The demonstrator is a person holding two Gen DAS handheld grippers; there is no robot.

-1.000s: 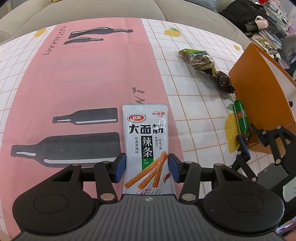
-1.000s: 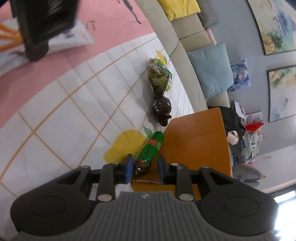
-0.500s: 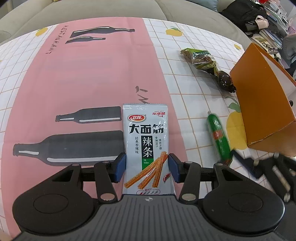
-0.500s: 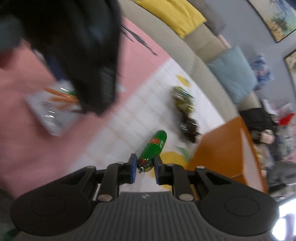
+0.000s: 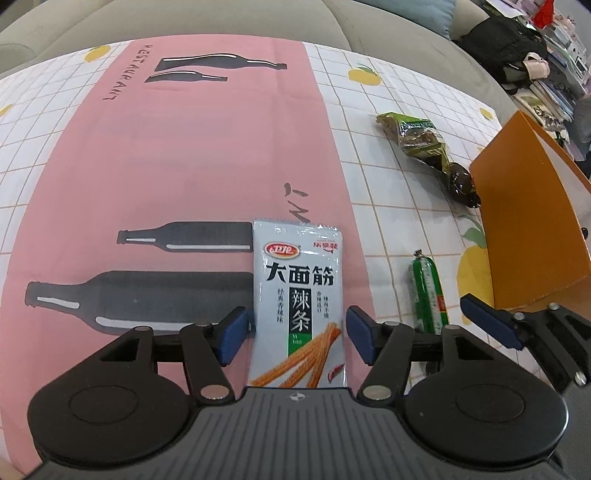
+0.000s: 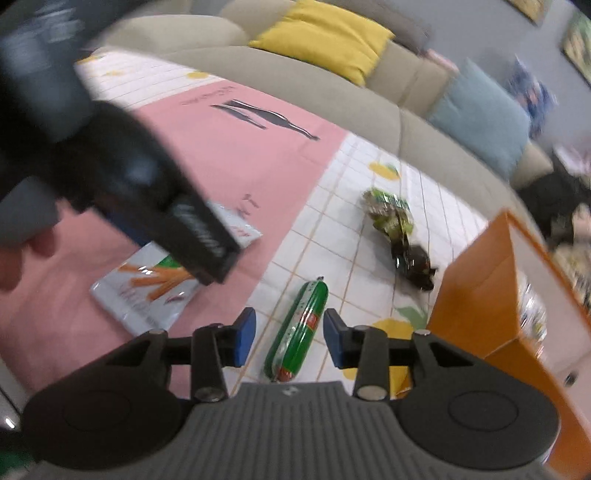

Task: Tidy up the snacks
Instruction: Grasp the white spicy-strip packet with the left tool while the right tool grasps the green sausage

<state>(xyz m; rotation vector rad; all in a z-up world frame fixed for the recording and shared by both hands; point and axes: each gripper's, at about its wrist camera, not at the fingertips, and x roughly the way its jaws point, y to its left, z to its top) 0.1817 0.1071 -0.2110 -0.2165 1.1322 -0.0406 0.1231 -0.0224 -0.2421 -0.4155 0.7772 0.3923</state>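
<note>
Spicy strip packet (image 5: 298, 295): flat on the pink band of the tablecloth (image 5: 184, 155), printed face up, lying lengthwise between the left gripper's blue pads – a sliver of cloth shows on either side of it.
Left gripper (image 5: 298, 334): jaws have just been opening and now stand wide, the packet between them but not pressed by either pad.
Green sausage (image 6: 299, 328): on the white checked part of the cloth, just beside the pink band's edge (the left wrist view has it right of the packet, near the box).
Right gripper (image 6: 289, 338): jaws have just been opening too – partly apart now, a clear gap on both sides of the sausage, which lies on the cloth under them, not gripped.
Green-and-dark wrapped snacks (image 5: 428, 155): a loose string of packets farther out on the checked cloth, its dark end close to the box's corner; whether they touch I cannot tell.
Orange box (image 5: 528, 229): open-topped, at the right edge of the table, white inside, something shiny in it that is too blurred to name.
Beyond the table: a beige sofa (image 6: 332, 92) with a yellow cushion (image 6: 325, 33) and a blue one (image 6: 480, 118).
</note>
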